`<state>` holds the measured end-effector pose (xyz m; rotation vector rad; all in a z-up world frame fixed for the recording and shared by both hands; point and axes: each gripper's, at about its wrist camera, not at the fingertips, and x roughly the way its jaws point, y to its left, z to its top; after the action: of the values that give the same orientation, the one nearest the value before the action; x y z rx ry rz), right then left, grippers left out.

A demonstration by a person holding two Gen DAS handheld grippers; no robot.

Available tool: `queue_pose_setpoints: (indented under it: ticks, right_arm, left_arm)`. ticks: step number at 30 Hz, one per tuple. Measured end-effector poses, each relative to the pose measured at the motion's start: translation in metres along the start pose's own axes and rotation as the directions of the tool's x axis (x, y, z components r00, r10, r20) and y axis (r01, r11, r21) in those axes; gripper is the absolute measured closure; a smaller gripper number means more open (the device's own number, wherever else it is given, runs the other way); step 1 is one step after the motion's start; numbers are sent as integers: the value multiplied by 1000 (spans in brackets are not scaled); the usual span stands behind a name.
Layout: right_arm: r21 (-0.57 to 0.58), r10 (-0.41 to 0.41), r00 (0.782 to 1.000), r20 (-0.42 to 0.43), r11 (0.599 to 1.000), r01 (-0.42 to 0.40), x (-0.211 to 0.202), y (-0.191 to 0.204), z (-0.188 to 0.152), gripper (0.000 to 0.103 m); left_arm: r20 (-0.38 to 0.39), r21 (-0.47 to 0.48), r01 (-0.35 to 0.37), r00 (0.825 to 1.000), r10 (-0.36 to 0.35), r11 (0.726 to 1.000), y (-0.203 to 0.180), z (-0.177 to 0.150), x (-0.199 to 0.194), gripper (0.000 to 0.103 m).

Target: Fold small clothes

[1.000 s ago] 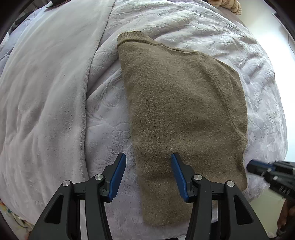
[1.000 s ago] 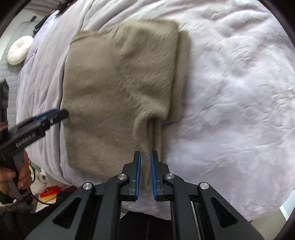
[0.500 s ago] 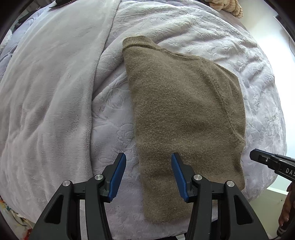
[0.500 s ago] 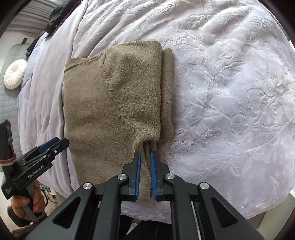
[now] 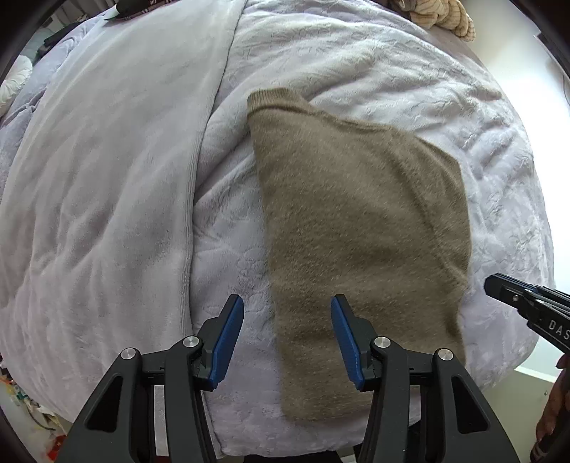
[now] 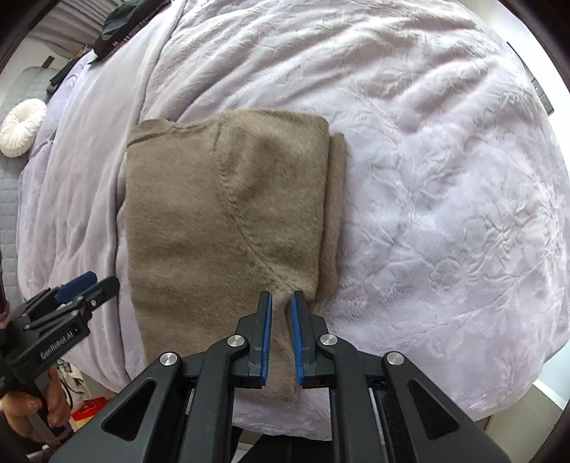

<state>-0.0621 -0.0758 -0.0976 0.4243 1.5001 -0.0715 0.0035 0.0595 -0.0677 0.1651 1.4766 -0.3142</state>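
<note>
A tan knit sweater (image 5: 359, 228) lies folded flat on a pale lilac bedspread (image 5: 427, 107); it also shows in the right wrist view (image 6: 228, 220), with a narrow layer sticking out along its right side. My left gripper (image 5: 287, 334) is open and empty, held above the sweater's near left edge. My right gripper (image 6: 281, 334) has its jaws nearly together with a narrow gap, above the sweater's near right corner, holding nothing. Each gripper shows at the edge of the other's view.
A smooth lighter blanket (image 5: 107, 178) covers the bed's left part. A round white cushion (image 6: 21, 126) and dark clothing (image 6: 121, 21) lie at the far left. A beige striped item (image 5: 441, 16) sits at the far edge. The bed's near edge drops off below the grippers.
Both grippers have drawn back and up from the sweater. The right jaws have opened a little wider. The sweater lies still.
</note>
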Motion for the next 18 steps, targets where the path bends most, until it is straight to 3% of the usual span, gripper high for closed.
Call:
queue_pose_setpoints:
  ticks: [10, 12, 13, 14, 15, 16, 18]
  right_arm:
    - [-41, -32, 999, 2, 999, 32, -4, 17, 8, 90]
    - [-53, -52, 999, 7, 997, 52, -6, 20, 8, 62]
    - [-56, -57, 998, 14, 997, 57, -7, 21, 8, 33]
    - [-59, -60, 998, 27, 996, 61, -9, 22, 8, 23]
    - [-62, -64, 997, 33, 996, 66, -10, 23, 8, 23]
    - [-62, -70, 997, 33, 996, 72, -11, 23, 9, 23]
    - [-56, -79, 996, 36, 995, 81, -11, 23, 11, 23]
  left_arm:
    - [35, -12, -3, 999, 4, 1000, -3, 9, -12, 50]
    - [38, -11, -20, 999, 21, 1000, -3, 8, -12, 50]
    - [38, -14, -23, 999, 23, 1000, -2, 8, -11, 50]
    - [35, -23, -20, 999, 21, 1000, -1, 8, -11, 49]
    - [28, -31, -16, 999, 17, 999, 0, 8, -10, 31]
    - [25, -45, -14, 1000, 15, 999, 2, 7, -9, 5]
    - [63, -68, -14, 998, 19, 998, 5, 6, -14, 0]
